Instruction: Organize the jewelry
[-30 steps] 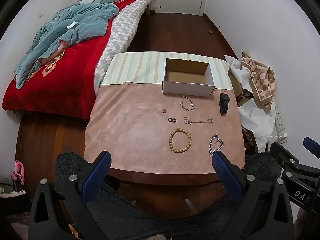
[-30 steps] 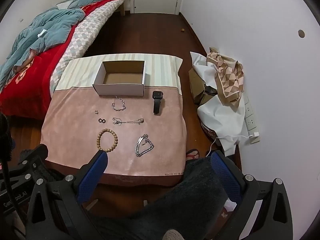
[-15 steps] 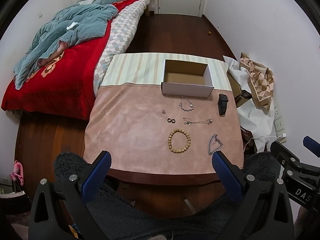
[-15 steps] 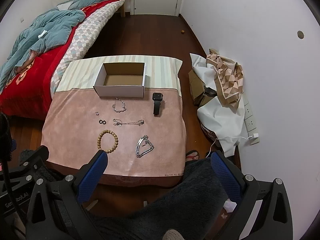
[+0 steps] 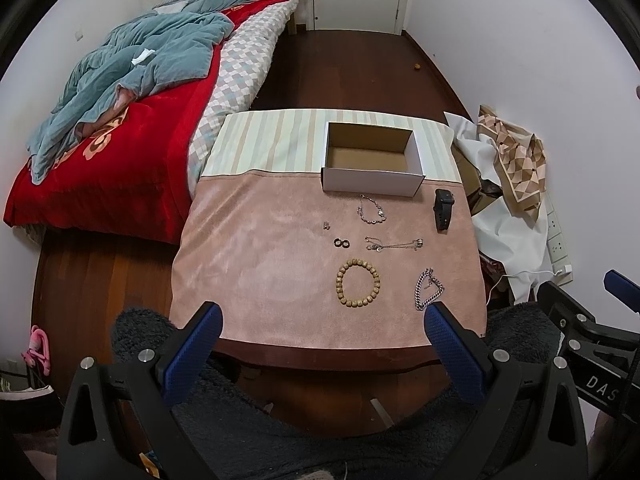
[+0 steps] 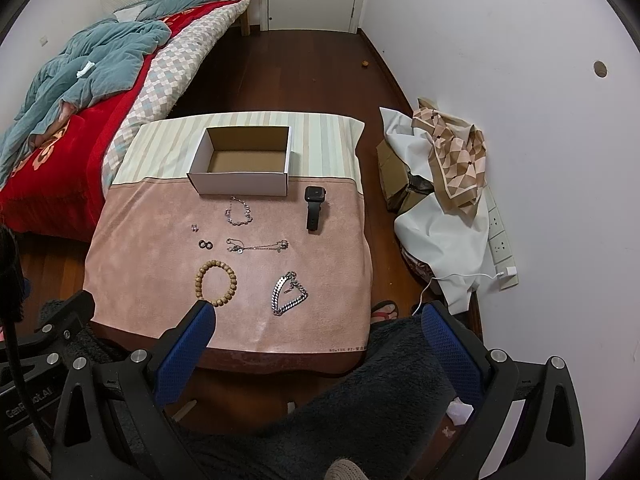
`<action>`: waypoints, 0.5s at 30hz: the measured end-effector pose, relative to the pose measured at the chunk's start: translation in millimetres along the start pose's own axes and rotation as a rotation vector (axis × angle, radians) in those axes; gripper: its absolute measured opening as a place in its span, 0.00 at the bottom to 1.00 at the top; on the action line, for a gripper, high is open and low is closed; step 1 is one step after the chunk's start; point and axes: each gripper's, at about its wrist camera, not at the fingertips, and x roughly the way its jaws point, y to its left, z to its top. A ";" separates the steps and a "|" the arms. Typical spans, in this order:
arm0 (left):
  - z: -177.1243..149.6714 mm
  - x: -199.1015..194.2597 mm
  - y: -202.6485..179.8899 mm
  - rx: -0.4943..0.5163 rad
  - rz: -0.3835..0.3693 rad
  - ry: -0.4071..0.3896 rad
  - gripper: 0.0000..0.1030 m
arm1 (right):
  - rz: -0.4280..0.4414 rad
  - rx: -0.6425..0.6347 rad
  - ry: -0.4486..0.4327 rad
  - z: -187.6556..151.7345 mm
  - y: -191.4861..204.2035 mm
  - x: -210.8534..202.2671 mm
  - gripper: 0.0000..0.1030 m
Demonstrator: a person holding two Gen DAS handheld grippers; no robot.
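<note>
Right wrist: right tool (image 6: 318, 330) agape, empty.

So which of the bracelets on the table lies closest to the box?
The thin silver charm bracelet, curled just in front of the box. The bead bracelet and the heavy chain bracelet lie near the table's front edge.

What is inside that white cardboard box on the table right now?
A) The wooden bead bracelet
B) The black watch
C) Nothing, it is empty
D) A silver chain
C: the box shows only its bare brown floor, while the bead bracelet, watch and silver chain all lie on the pink cloth in front of it.
</note>
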 end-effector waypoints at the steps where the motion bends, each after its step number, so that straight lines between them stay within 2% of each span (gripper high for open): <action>1: 1.0 -0.6 -0.3 0.000 0.001 0.000 1.00 | -0.003 -0.001 -0.001 0.0 1.2 0.6 1.00; 15: -1.5 -0.8 -0.4 0.003 0.000 -0.004 1.00 | -0.002 0.001 -0.002 0.4 0.6 -0.9 1.00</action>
